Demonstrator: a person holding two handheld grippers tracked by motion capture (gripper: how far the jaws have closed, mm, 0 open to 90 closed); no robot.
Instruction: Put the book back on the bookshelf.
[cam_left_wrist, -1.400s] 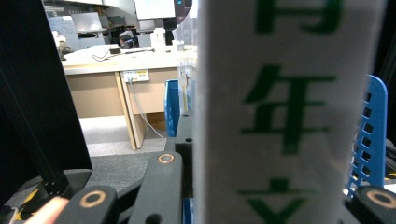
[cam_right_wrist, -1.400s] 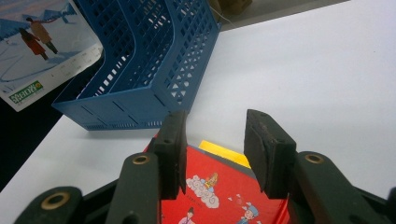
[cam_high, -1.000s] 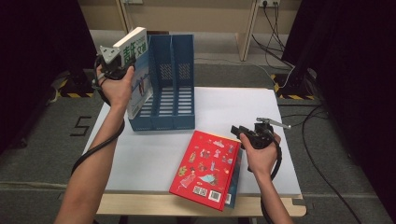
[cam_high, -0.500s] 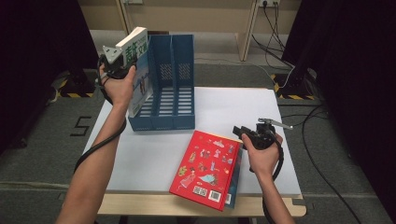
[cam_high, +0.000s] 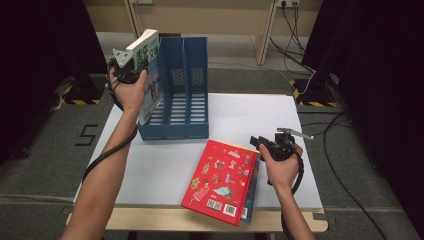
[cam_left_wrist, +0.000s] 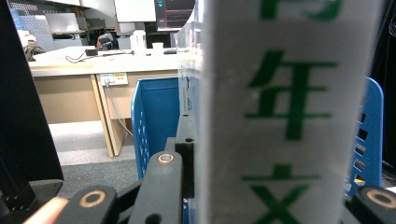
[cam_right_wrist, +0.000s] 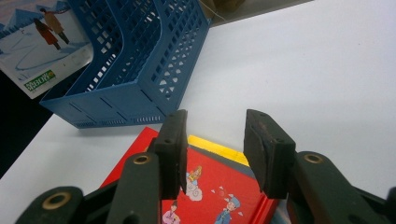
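The left gripper (cam_high: 131, 67) is clamped on a white book (cam_high: 148, 75) with green lettering, pads pressing on its two faces near the spine. Compared with a second ago it holds the book a touch higher and slightly further left, at the outer left side of the blue file rack (cam_high: 185, 90); the grip itself is unchanged. The right gripper (cam_high: 260, 144) has kept its place, jaws apart with nothing between them, poised just beyond the upper right corner of the red book (cam_high: 222, 182), which has not shifted on the white table (cam_high: 250, 115).

The left gripper view brings the white book's spine (cam_left_wrist: 275, 112) right up close, its green characters running down between the jaws, with a blue rack wall (cam_left_wrist: 156, 116) just behind. From the right gripper (cam_right_wrist: 212, 149) view, the gap between the parted pads looks down on the red book's cover (cam_right_wrist: 205, 196) and its yellow edge, the rack (cam_right_wrist: 135, 60) lies beyond the fingertips, and the white book's illustrated cover (cam_right_wrist: 42, 42) appears past the rack's far side.
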